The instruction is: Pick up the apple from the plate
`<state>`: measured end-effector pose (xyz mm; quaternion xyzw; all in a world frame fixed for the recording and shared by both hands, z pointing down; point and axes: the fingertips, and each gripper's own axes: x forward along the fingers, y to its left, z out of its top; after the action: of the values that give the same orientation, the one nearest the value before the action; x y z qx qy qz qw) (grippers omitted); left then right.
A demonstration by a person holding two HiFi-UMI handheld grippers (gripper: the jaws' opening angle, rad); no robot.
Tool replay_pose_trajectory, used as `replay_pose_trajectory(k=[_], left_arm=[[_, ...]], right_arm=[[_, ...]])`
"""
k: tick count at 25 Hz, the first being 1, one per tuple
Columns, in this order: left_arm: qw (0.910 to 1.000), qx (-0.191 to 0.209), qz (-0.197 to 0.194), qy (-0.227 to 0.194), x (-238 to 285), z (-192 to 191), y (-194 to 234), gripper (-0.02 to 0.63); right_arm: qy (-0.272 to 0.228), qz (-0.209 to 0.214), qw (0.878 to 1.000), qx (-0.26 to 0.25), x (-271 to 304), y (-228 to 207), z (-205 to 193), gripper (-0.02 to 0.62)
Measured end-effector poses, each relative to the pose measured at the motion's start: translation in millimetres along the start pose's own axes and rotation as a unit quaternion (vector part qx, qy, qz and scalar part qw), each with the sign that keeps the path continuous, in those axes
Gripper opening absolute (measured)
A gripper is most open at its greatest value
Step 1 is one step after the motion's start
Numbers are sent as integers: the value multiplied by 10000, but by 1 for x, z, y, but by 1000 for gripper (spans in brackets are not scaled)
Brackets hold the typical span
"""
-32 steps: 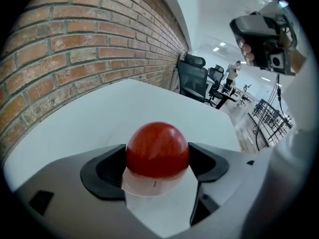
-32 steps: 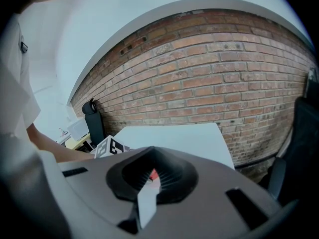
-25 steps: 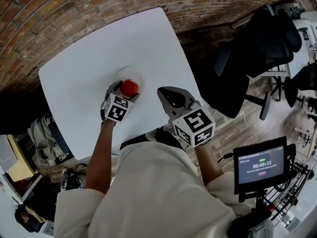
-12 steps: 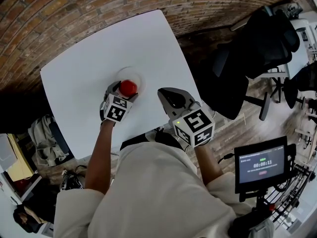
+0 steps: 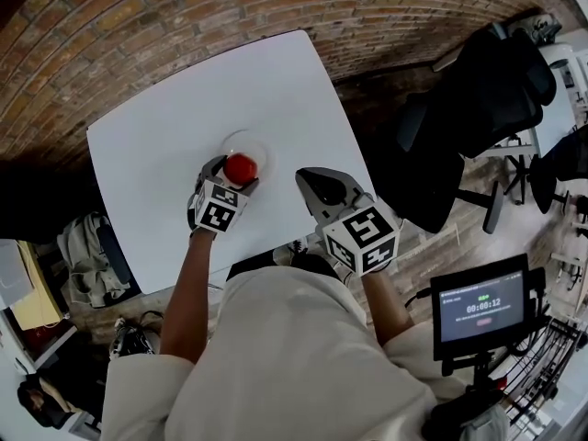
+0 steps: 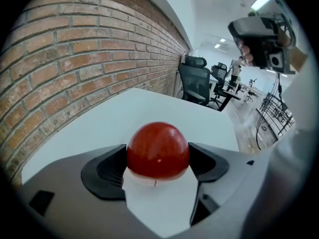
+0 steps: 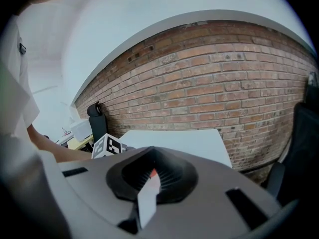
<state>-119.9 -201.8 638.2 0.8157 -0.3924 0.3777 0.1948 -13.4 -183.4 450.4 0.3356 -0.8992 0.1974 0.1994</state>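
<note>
A red apple (image 5: 240, 167) sits between the jaws of my left gripper (image 5: 234, 170), which is shut on it at the near edge of a white plate (image 5: 250, 139) on the white table (image 5: 156, 127). In the left gripper view both dark pads (image 6: 107, 169) press the sides of the apple (image 6: 158, 151), with a pale strip of plate under it. I cannot tell whether the apple rests on the plate or hangs just above it. My right gripper (image 5: 317, 184) is shut and empty over the table's near right edge; in the right gripper view (image 7: 149, 180) its pads meet.
A brick wall (image 5: 184, 16) runs along the table's far sides. Black office chairs (image 5: 478, 90) stand to the right. A small monitor (image 5: 482, 306) on a stand is at the lower right. Bags and clutter (image 5: 87, 255) lie on the floor to the left.
The head view has shifted slightly. The left gripper stays closed on the apple at the plate, and the right gripper has kept its place.
</note>
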Motion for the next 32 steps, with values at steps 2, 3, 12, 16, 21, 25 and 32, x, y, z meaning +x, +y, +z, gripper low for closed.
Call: replay_pose_trajectory(k=[2,3,12,16,21,25,32], left_arm=[[10000,9,48,-39,-5,3,0,380],[10000,13,74,-59,-7,4,0,380],[9991,45,312,-297,-32,22,-3,380],[9986,18,359,-389,-44,32,-5,380],[9972,-48,489,-556,-60,44,-3,380],[9962,-250,594,-591,-74,47,-2,380],[9922,-436,771,-875,-102,60,2,380]], right_arm=[[-26,29,10000,-18,-1,1,1,2],[-40,42,10000,-30,-1,2,2,2],[-227,90,9996,-174,-11,4,12,2],[-314,118,9991,-252,-14,6,19,2],[-419,214,9982,-377,-10,9,28,2],[-466,318,9973,-459,-9,16,33,2],[-561,497,9952,-627,-4,26,45,2]])
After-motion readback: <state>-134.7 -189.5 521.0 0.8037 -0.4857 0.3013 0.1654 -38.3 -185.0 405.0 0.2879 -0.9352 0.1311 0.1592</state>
